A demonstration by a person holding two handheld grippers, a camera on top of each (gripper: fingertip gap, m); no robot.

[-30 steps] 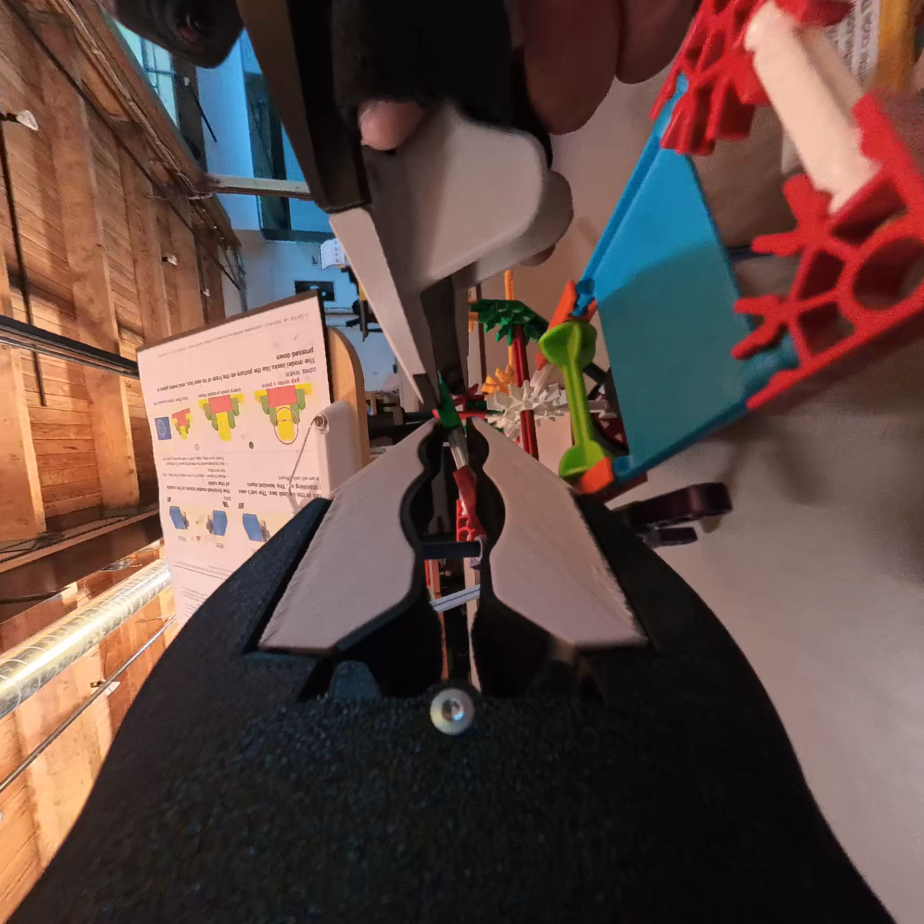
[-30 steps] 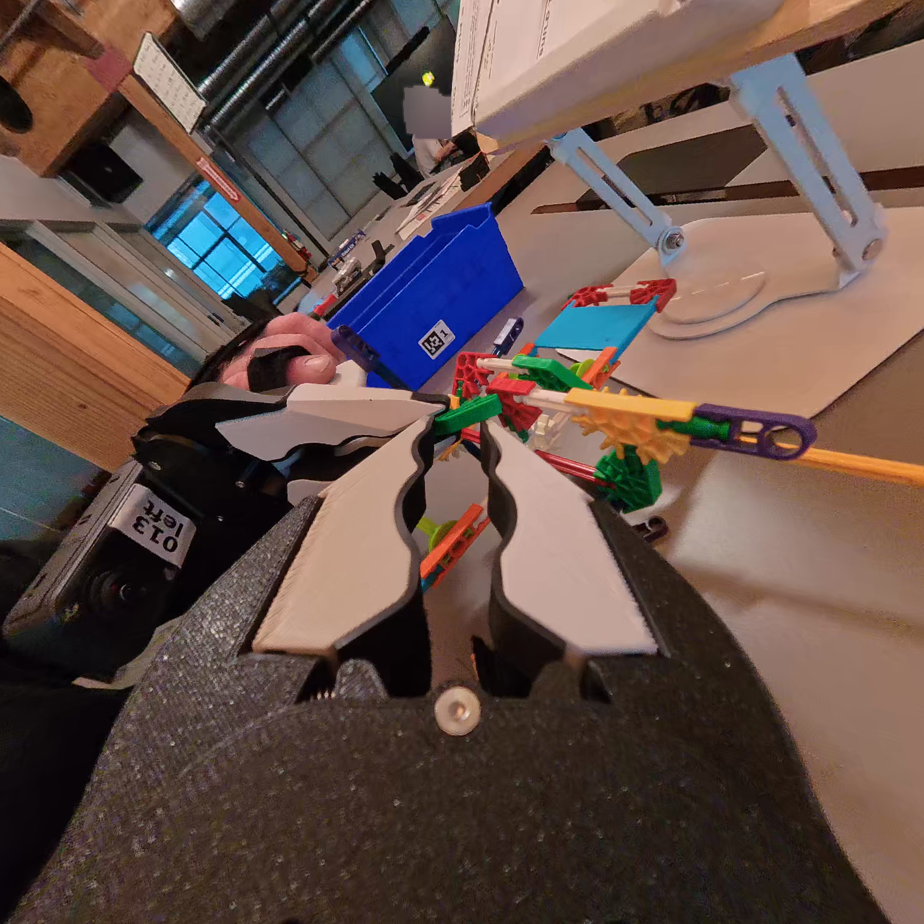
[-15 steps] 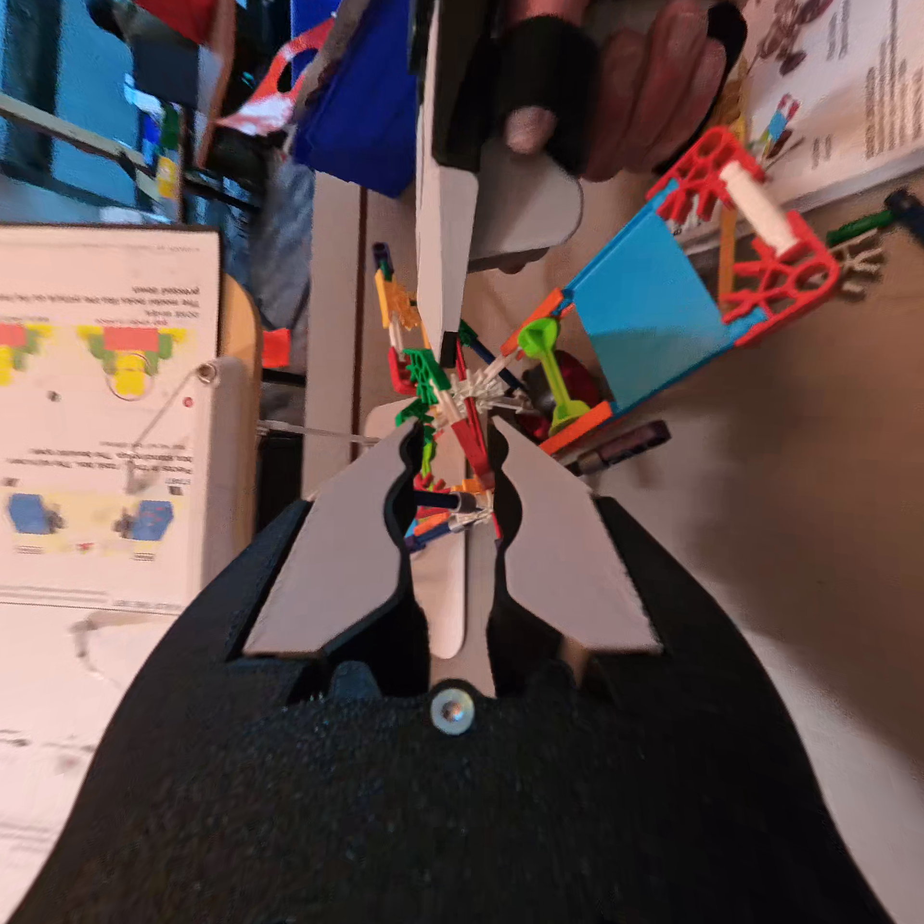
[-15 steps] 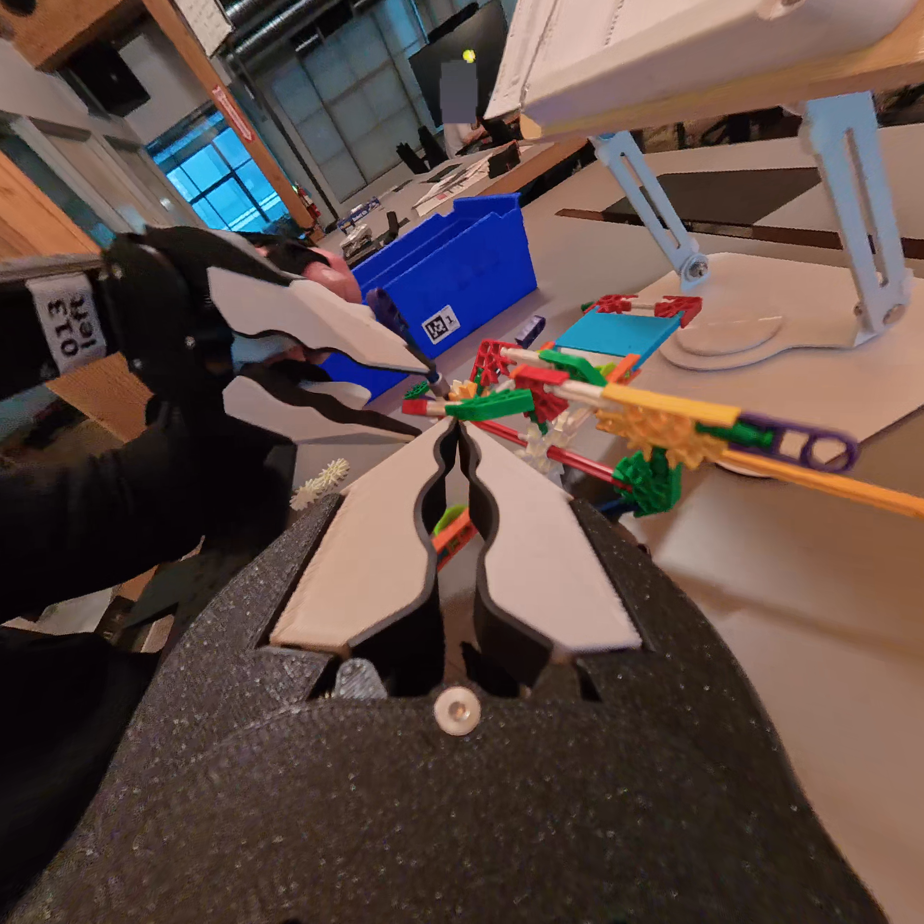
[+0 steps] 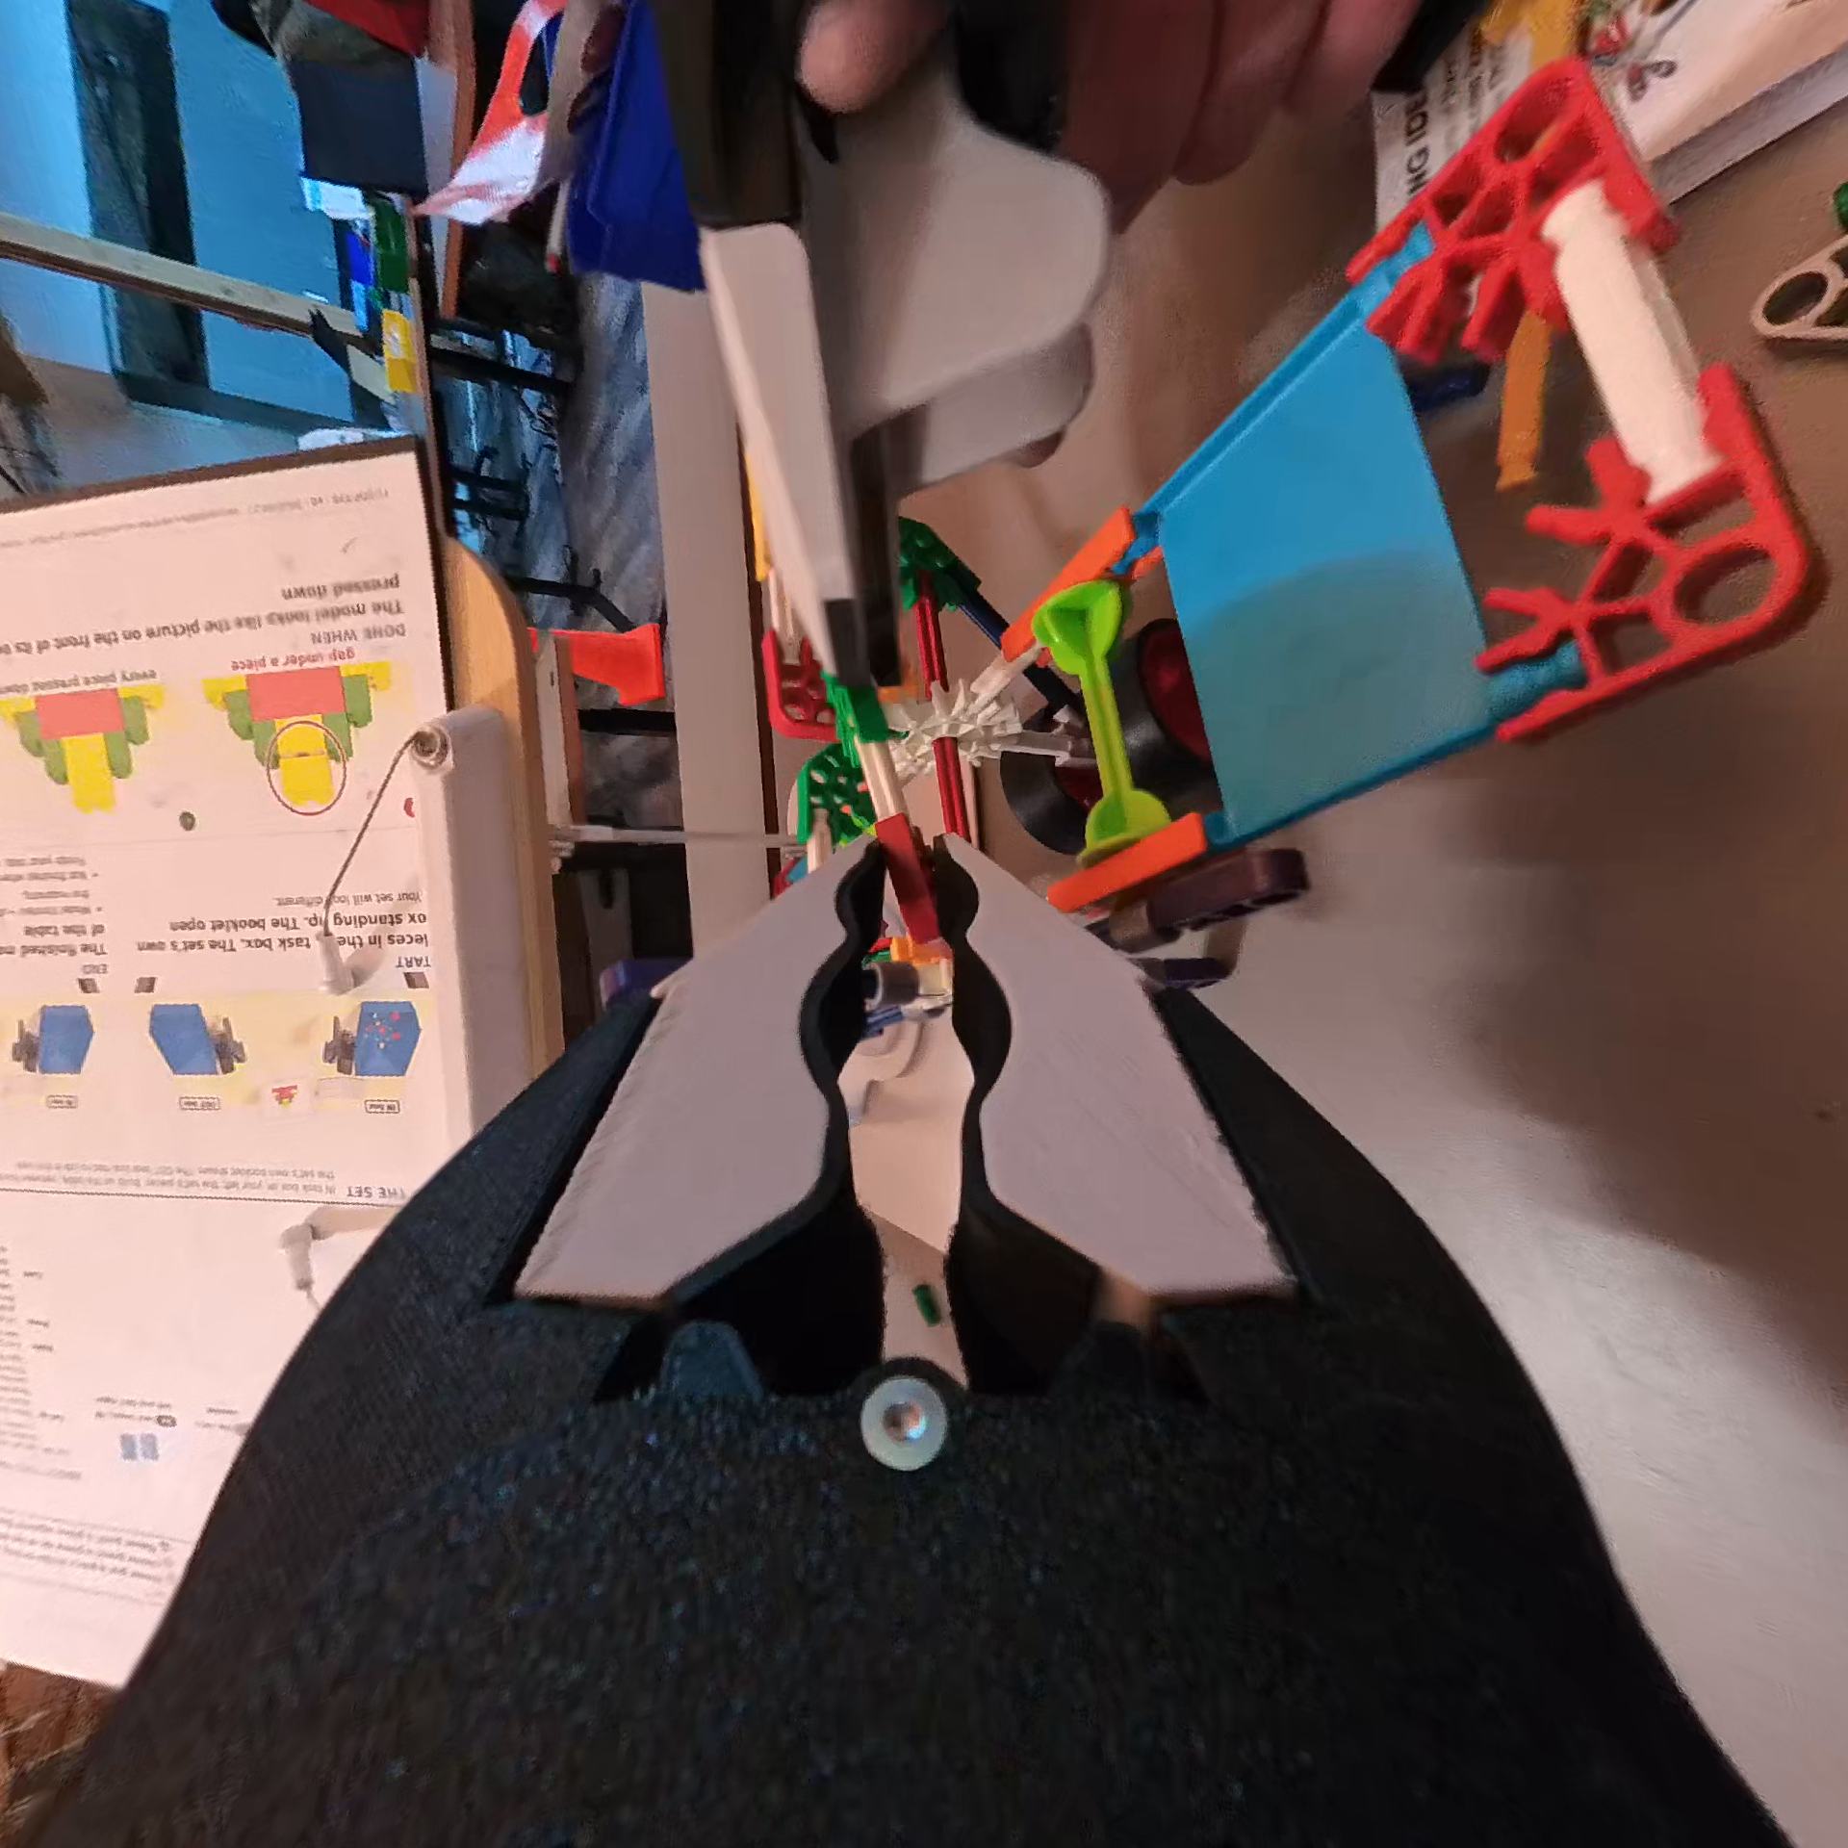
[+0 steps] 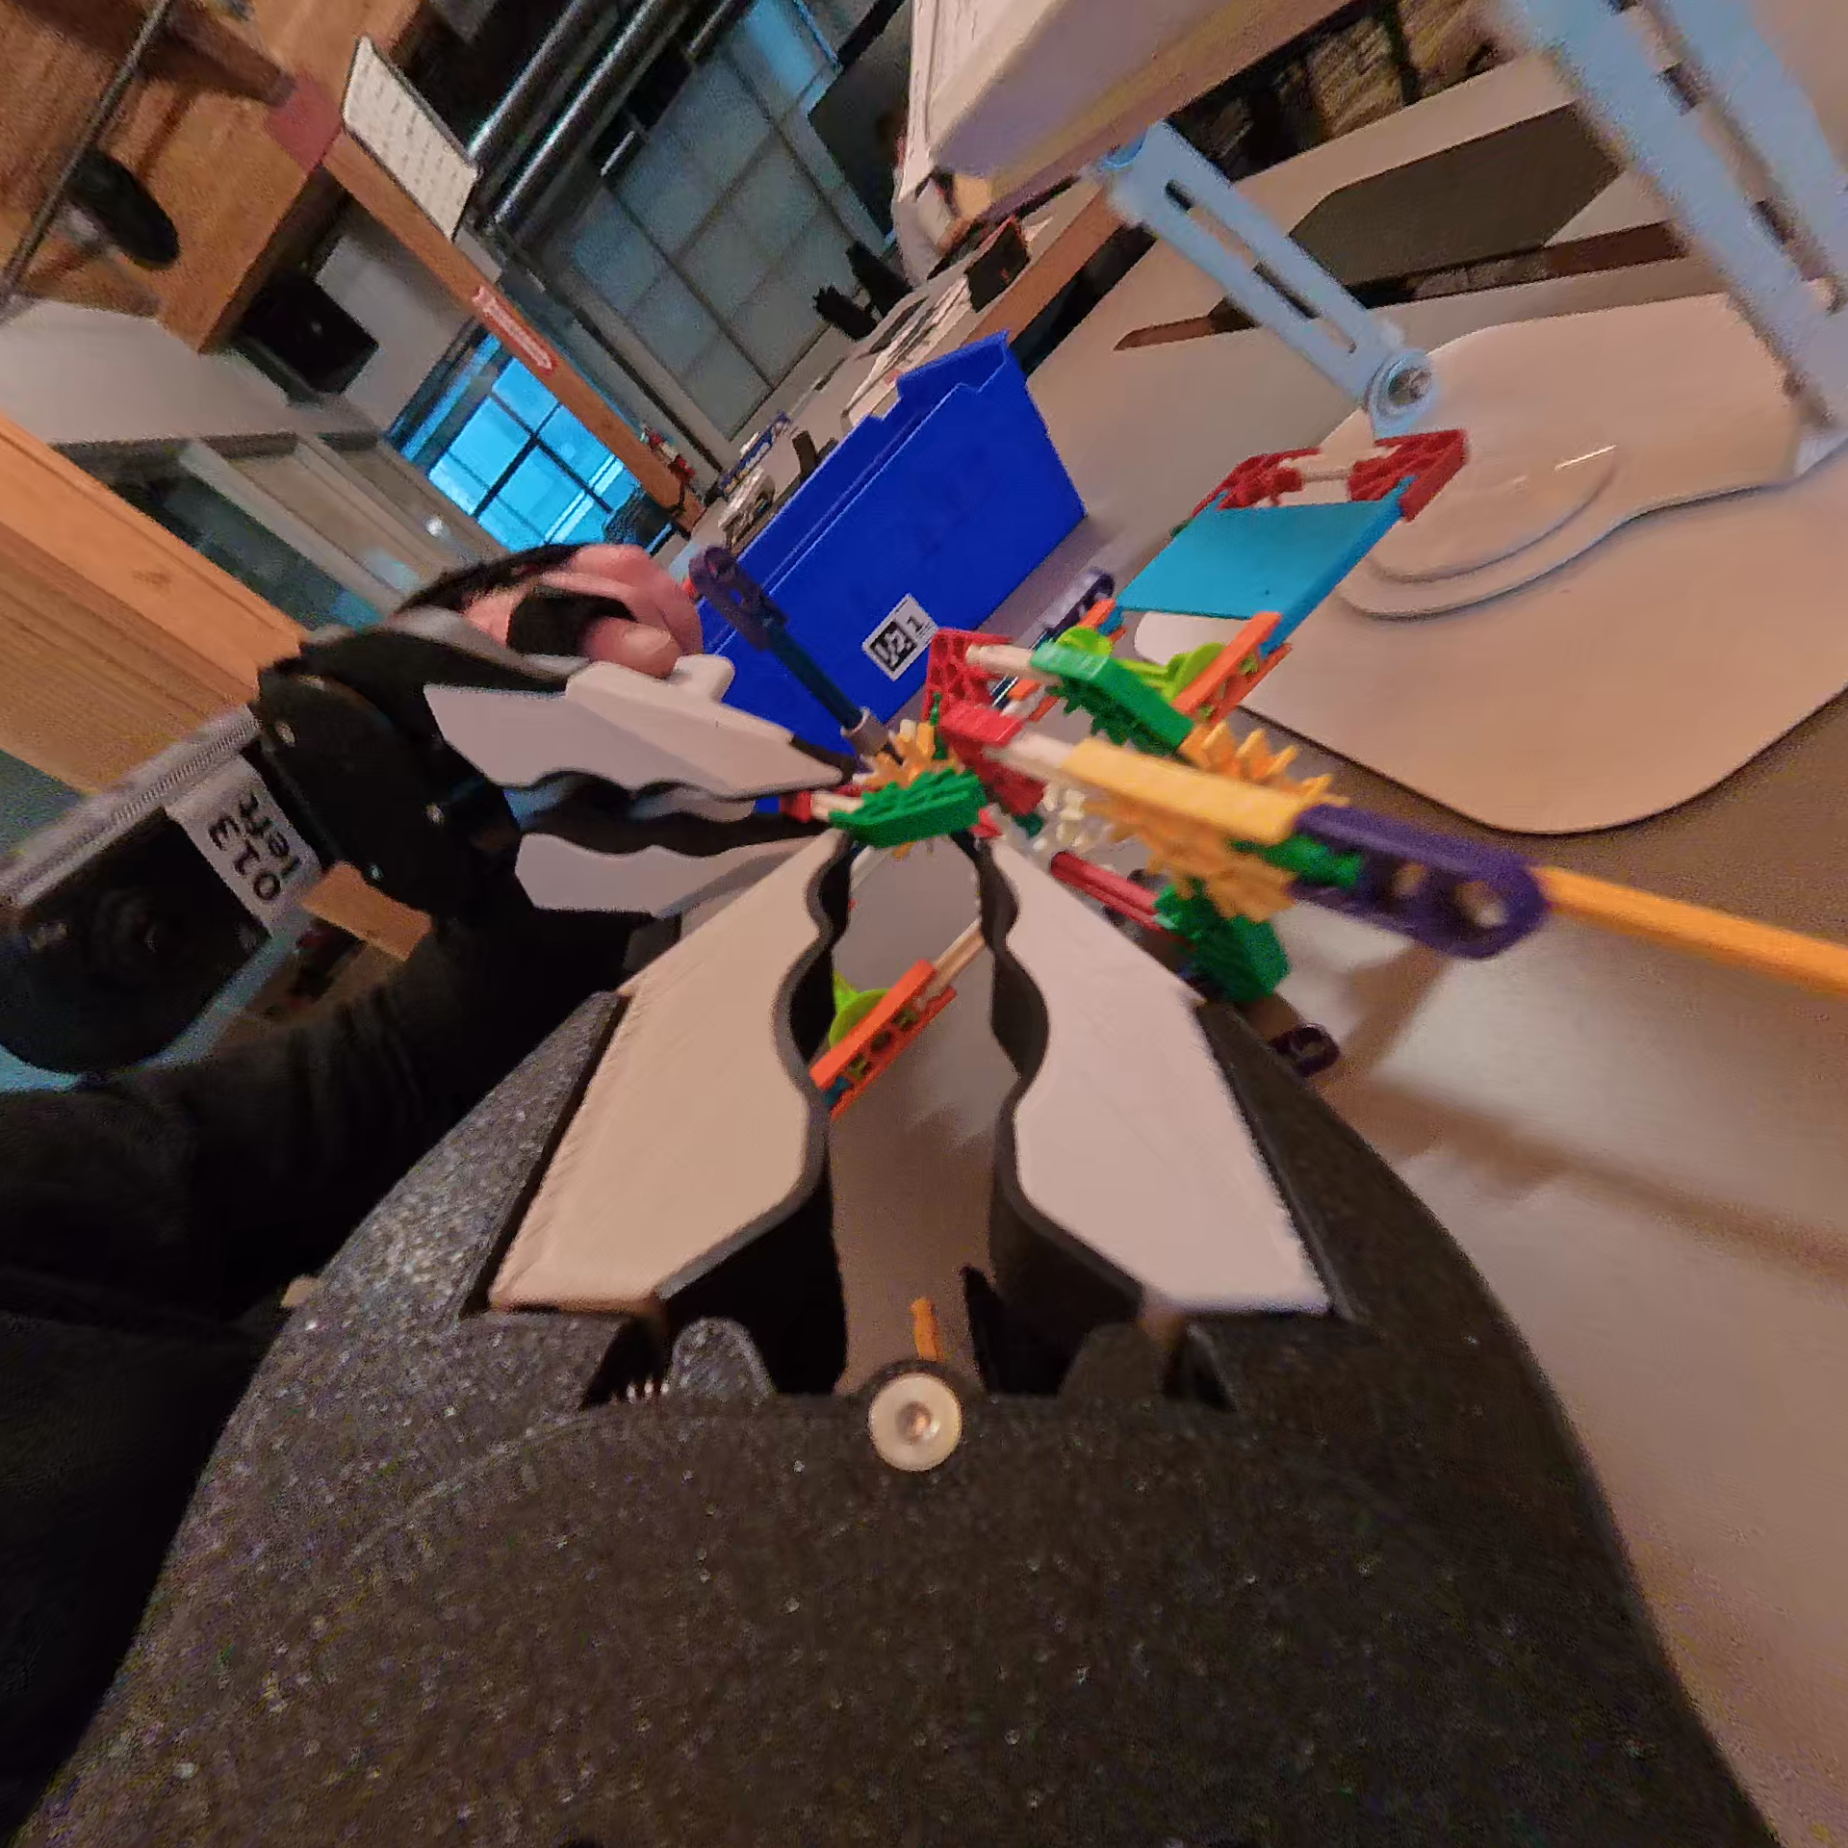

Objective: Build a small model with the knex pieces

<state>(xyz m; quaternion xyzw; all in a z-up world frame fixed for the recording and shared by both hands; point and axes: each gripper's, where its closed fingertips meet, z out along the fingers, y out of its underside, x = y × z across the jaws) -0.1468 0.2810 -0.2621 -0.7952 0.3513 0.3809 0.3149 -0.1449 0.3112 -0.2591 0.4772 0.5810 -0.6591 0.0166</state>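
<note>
My left gripper (image 5: 908, 850) is clenched on a red rod (image 5: 915, 880) of the toy model (image 6: 1100, 760) on the table (image 6: 1500, 1150); my right gripper (image 6: 905, 850), jaws parted, touches its green connector (image 6: 905, 805); blue bin (image 6: 900, 540) behind
</note>
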